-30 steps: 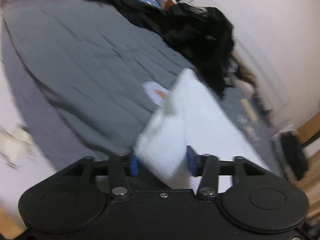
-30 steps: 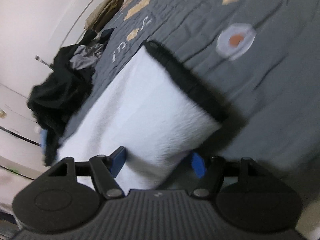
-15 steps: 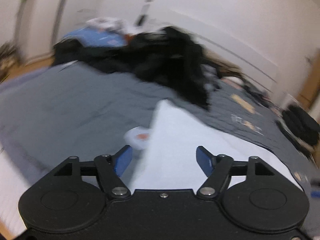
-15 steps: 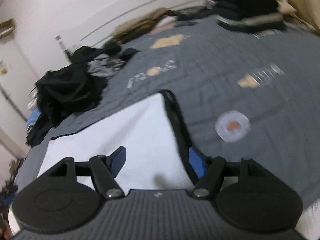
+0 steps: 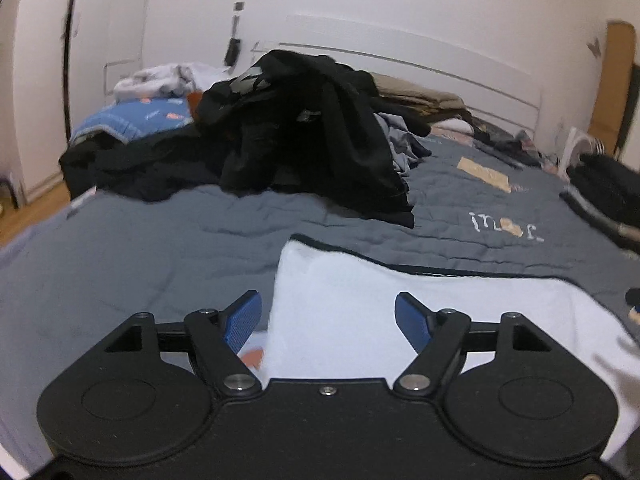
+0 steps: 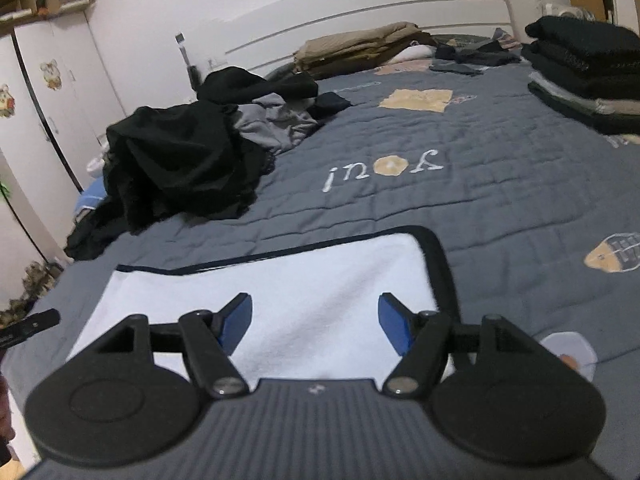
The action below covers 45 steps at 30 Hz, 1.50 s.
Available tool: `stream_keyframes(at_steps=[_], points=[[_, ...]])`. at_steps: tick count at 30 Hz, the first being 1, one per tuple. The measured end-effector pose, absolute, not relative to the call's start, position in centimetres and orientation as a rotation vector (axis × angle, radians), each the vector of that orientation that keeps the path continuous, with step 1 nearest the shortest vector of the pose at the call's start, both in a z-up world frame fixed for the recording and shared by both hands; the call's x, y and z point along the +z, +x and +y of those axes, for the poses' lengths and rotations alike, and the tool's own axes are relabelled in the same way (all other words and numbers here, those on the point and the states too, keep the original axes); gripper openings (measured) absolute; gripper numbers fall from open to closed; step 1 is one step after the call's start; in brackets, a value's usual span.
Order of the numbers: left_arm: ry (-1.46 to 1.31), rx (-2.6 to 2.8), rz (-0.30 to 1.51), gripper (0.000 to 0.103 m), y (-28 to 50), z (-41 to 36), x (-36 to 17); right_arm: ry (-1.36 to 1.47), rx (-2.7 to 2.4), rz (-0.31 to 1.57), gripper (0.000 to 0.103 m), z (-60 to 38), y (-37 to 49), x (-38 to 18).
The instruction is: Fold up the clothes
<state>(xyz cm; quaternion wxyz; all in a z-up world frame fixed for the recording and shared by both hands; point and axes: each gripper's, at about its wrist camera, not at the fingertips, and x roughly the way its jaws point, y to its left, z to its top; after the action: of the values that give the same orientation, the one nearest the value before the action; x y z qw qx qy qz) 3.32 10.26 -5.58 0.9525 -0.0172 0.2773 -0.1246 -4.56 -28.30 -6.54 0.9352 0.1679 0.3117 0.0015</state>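
We see a white, fleecy, rectangular folded garment with a thin black trim (image 6: 304, 296) lying flat on the grey quilted bedspread (image 6: 500, 200), near its front edge. Our left gripper (image 5: 328, 316) hangs over the garment's left edge, blue ribbed pads (image 5: 240, 322) spread wide and gripping nothing. Our right gripper (image 6: 316, 318) hangs over its right part, equally wide and empty, the rounded black-trimmed corner just beyond its right finger. A crumpled heap of black clothes (image 5: 312, 128) sits behind on the left; a neat stack of dark folded clothes (image 6: 584, 68) sits far right. Between those 2 lies bare quilt with stitched lettering (image 6: 384, 170).
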Motion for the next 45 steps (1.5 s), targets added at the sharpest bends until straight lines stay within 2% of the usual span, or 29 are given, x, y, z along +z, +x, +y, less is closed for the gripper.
stream_keyframes(at_steps=[5, 7, 9, 11, 19, 27, 36, 37, 39, 41, 45], points=[[-0.048, -0.268, 0.577, 0.07, 4.1, 10.5, -6.4, 0.345, -0.017, 0.629, 0.069, -28.4, -4.5, -7.5], [-0.046, -0.263, 0.597, 0.064, 4.9, 10.6, -6.9, 0.327, -0.034, 0.626, 0.069, -28.4, -4.5, -7.7], [-0.066, -0.264, 0.627, 0.041, 5.9, 10.9, -7.5, 0.331, -0.047, 0.625, 0.069, -28.4, -4.3, -7.8], [-0.074, -0.262, 0.638, 0.033, 6.8, 11.0, -7.8, 0.354, -0.04, 0.623, 0.069, -28.6, -4.3, -7.7], [-0.083, -0.211, 0.65, 0.035, 9.6, 11.2, -8.6, 0.306, -0.023, 0.625, 0.069, -28.1, -2.7, -8.2], [-0.12, -0.19, 0.705, 0.045, 12.3, 11.3, -10.4, 0.298, -0.002, 0.644, 0.069, -27.5, -2.5, -9.1], [-0.171, -0.202, 0.762, 0.044, 14.0, 10.7, -11.8, 0.33, 0.01, 0.659, 0.069, -27.8, -2.5, -9.4], [-0.168, -0.208, 0.764, 0.041, 14.1, 10.6, -11.9, 0.341, 0.008, 0.666, 0.069, -27.9, -2.5, -9.6], [-0.164, -0.22, 0.768, 0.02, 14.2, 10.3, -12.2, 0.346, 0.003, 0.673, 0.069, -28.0, -2.4, -9.7], [-0.19, -0.19, 0.728, 0.011, 14.1, 10.6, -11.9, 0.348, 0.005, 0.67, 0.069, -28.0, -2.5, -9.7], [-0.238, -0.139, 0.567, 0.004, 13.3, 11.6, -9.8, 0.356, 0.002, 0.661, 0.069, -28.2, -2.7, -9.6]])
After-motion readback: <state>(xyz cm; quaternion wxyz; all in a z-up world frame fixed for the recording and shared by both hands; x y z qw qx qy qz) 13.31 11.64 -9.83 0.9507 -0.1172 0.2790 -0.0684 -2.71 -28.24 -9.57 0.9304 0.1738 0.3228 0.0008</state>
